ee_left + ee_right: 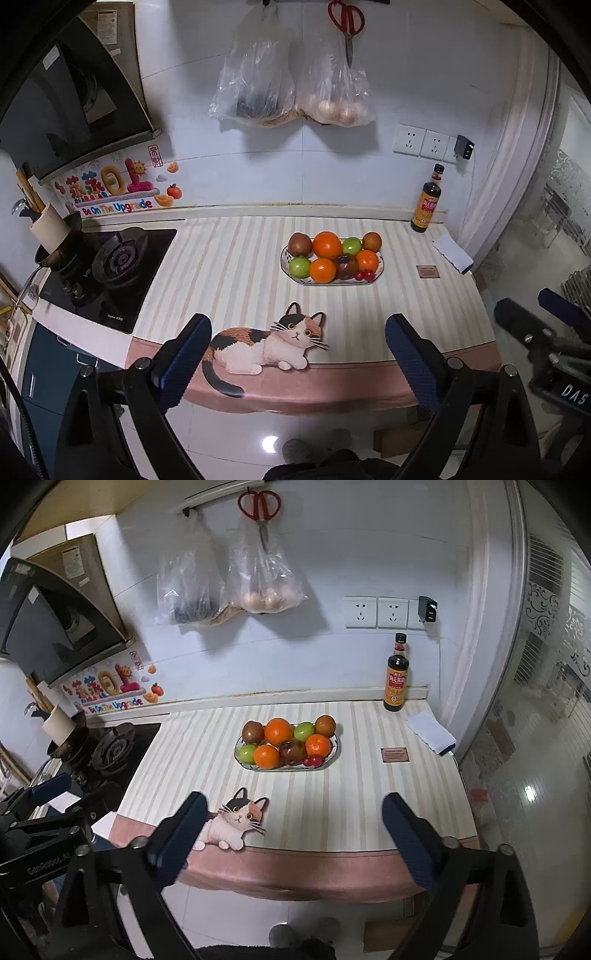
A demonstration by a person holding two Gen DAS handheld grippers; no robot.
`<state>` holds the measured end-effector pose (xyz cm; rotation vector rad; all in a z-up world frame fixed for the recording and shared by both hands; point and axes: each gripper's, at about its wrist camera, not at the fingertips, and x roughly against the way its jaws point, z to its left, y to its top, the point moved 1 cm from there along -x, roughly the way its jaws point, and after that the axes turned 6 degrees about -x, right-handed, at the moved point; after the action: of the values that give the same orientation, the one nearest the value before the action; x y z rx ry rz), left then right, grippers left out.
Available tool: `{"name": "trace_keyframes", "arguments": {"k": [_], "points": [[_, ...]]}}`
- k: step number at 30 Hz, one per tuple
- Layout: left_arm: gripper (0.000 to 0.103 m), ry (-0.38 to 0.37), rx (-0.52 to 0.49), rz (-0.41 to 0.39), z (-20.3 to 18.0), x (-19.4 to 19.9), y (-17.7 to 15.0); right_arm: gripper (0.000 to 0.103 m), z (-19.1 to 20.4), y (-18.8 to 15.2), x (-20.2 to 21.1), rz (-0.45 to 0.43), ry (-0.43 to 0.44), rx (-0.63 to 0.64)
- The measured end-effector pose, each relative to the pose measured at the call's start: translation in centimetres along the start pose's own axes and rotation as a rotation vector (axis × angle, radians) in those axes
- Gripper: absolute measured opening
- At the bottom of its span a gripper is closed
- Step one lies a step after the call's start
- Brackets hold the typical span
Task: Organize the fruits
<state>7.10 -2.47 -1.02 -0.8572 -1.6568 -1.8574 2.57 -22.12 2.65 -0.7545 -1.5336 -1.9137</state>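
item: oval ceramic plate (291, 275), glossy white w/ patterned rim, on striped cloth (229, 258) mid-counter, well apart from both grippers. holds fruits: 3 smooth round oranges (327, 244), 2 green apples (299, 267), brownish-red round fruits (300, 243), small shiny red cherries (364, 274) at the plate's right front. all packed touching.

left gripper (298, 354): jaws spread wide, nothing btwn them; dark blue textured pads on black frame, above the counter's front edge. right gripper (291, 834): same build, jaws released wide, empty.

cloth: cream/tan stripes, pink border, cat print (266, 341) at front edge.

other: dark glass sauce bottle (428, 201), yellow label, upright at back wall, right of plate. folded white cloth (452, 254) near right edge. small brown flat card (427, 271) btwn plate & white cloth. black gas burner (120, 262) left. 2 clear plastic bags (258, 81) + red-handled scissors (346, 22) hang on the white wall.
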Motion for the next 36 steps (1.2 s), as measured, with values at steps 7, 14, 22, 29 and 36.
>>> {"name": "trace_keyframes", "arguments": {"k": [7, 14, 22, 29, 36], "points": [[0.096, -0.002, 0.02, -0.001, -0.5, 0.5, -0.3, 0.099, 0.0, 0.0, 0.2, 0.011, 0.012, 0.005], [0.103, -0.017, 0.042, 0.019, -0.4, -1.1, 0.3, 0.099, -0.5, 0.7, -1.0, 0.015, 0.028, -0.01], [0.103, 0.042, 0.052, 0.05, 0.7, -5.6, 2.2, 0.099, -1.3, 3.1, -6.4, 0.048, 0.0, -0.001], [0.103, 0.059, 0.047, 0.105, 1.4, -9.4, 3.0, 0.099, -1.5, 4.2, -11.7, 0.111, -0.009, -0.003], [0.103, 0.057, 0.042, 0.153, 1.5, -12.0, 3.1, 0.099, -1.8, 4.4, -15.0, 0.152, -0.028, -0.018]]}}
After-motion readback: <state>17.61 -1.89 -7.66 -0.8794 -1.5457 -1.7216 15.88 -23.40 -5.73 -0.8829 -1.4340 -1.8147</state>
